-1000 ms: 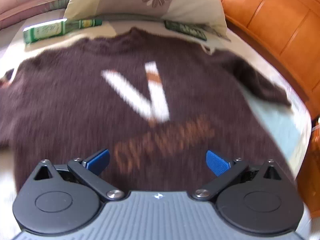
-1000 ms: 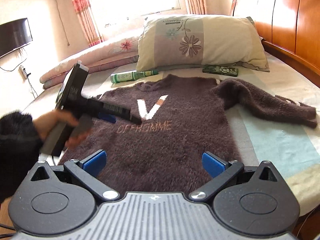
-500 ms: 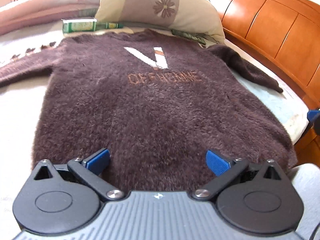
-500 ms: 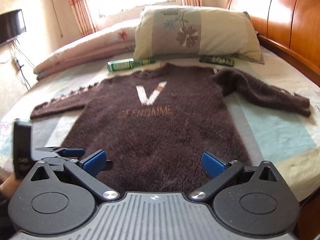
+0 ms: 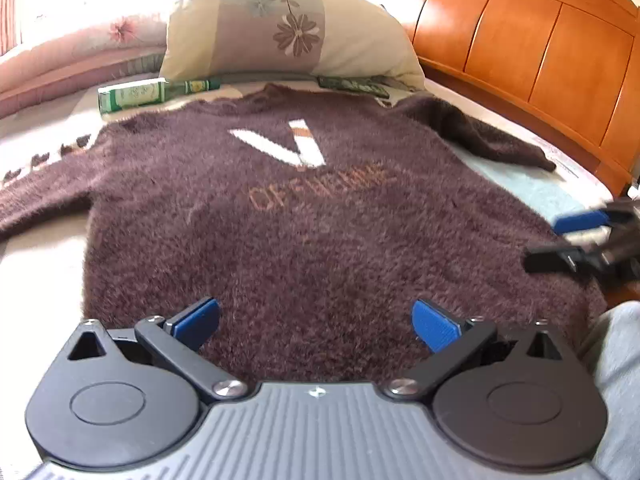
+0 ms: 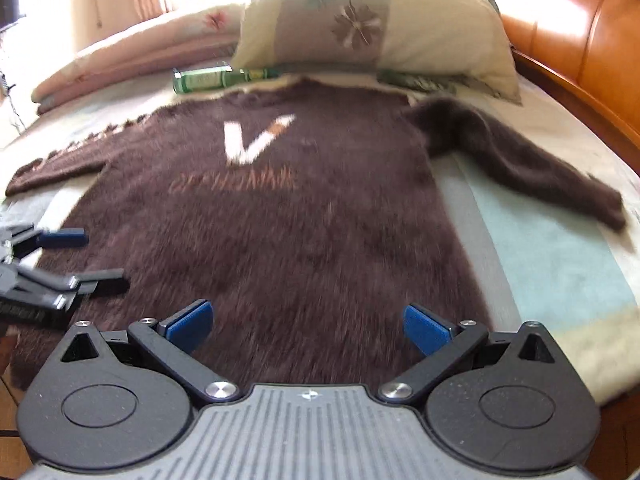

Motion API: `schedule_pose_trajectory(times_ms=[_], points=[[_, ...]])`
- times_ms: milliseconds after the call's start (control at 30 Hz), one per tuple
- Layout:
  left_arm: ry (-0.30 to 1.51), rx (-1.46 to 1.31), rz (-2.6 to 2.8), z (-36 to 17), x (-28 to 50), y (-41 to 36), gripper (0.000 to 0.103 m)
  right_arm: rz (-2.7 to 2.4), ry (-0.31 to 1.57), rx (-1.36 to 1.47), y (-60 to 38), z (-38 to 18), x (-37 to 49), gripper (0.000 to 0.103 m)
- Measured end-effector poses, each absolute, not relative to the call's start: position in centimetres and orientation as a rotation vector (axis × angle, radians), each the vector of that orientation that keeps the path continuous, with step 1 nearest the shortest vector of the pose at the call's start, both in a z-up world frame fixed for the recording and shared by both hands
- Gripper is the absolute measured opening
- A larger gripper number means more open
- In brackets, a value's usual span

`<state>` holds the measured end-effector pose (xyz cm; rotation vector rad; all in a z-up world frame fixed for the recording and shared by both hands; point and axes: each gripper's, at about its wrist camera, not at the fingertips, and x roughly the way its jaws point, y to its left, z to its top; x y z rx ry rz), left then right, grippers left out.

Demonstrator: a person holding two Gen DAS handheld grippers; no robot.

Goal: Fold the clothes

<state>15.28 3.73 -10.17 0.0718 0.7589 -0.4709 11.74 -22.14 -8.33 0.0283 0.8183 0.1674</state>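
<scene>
Left claw point(image 5: 316, 322): fingers spreading wide apart, gripping nothing, hovering low over the hem end of the sweater point(image 5: 304, 216), likely so the near edge is sitting within reach of both blue pads.

Right claw point(image 6: 306, 326): likewise gaping and carrying nothing, hanging above the hem toward the sweater's right side; each claw is showing at the edge of the other's view, so the pair are working side by side over the near edge.

Sweater: brown, fuzzy, lying flat and face up on the bed point(image 6: 560, 272), white V and lettering showing, collar pointing toward the pillow point(image 6: 400, 28). Right sleeve point(image 6: 520, 160) is angling outward across the bedding; left sleeve point(image 5: 44, 200) is stretching straight out sideways. No fold is showing.

Bottle point(image 5: 148, 94), green: lying beside the collar.

Headboard point(image 5: 540, 60), wooden: bordering the bed's right side.

Judgement: both claws are positioning for a grip at the hem or sides.
</scene>
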Motion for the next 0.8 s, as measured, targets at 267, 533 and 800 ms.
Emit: schedule_pose_trajectory(times_ms=[267, 533, 800], points=[[0.751, 0.065, -0.492, -11.4, 15.6, 3.9, 0.102, 0.208, 0.818, 0.003, -23.0, -12.7, 14.9, 0.103], [0.742, 0.091, -0.513, -11.6, 16.3, 2.9, 0.102, 0.156, 0.881, -0.048, -23.9, -12.4, 11.9, 0.103], [0.736, 0.098, -0.543, -11.1, 16.6, 2.3, 0.102, 0.106, 0.829, -0.046, -24.8, -11.6, 11.8, 0.103]])
